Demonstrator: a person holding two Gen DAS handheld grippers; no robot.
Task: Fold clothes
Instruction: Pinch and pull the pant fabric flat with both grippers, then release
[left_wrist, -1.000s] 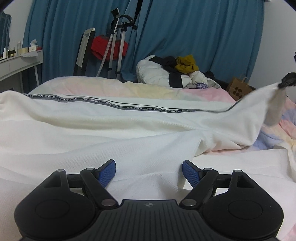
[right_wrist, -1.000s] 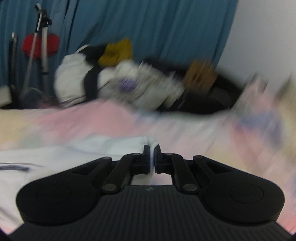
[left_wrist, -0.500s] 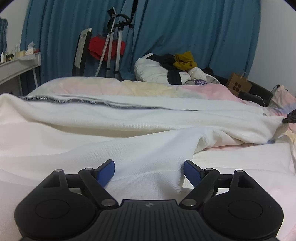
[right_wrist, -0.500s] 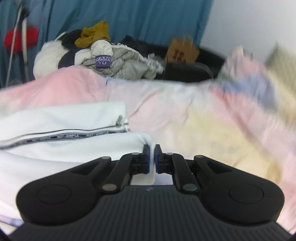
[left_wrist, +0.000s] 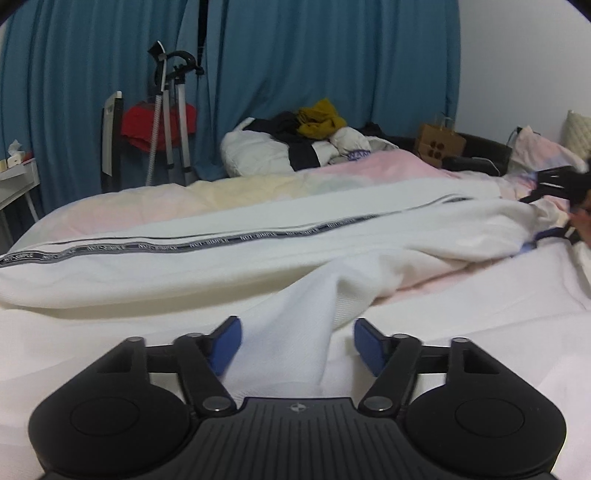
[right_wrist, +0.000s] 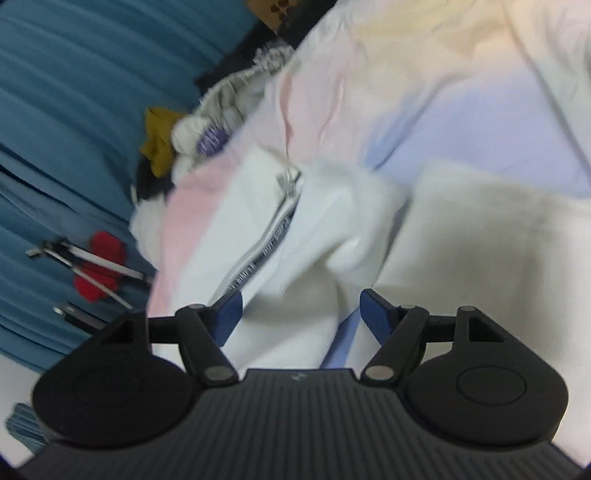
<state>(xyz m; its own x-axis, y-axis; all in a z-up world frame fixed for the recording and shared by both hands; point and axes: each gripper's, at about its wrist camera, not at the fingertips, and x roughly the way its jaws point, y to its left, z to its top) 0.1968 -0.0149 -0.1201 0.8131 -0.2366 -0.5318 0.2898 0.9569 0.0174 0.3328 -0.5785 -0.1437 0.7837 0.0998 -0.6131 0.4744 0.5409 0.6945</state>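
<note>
A white zip-up garment (left_wrist: 258, 266) lies spread along the bed, its grey lettered zipper tape (left_wrist: 236, 240) running left to right. My left gripper (left_wrist: 297, 339) sits low over the near part. Its jaws are closing around a raised fold of white cloth, and the right pad (left_wrist: 369, 343) still stands apart from it. My right gripper (right_wrist: 301, 314) is rolled sideways at the garment's (right_wrist: 314, 221) far end by the zipper pull (right_wrist: 288, 181). Its jaws are opening above the cloth and hold nothing. That right gripper (left_wrist: 543, 206) also shows at the right edge of the left wrist view.
The bed has a pastel cover (left_wrist: 177, 195) under the garment. A heap of other clothes (left_wrist: 306, 144) lies on the far side, with a brown paper bag (left_wrist: 439, 146) beside it. A steamer stand with a red cloth (left_wrist: 166, 122) and a white desk (left_wrist: 14, 177) stand before the blue curtain.
The right gripper came down with the garment's edge, rolled sideways and opened, letting the cloth go onto the bed. The left gripper's jaws narrowed around a fold.
</note>
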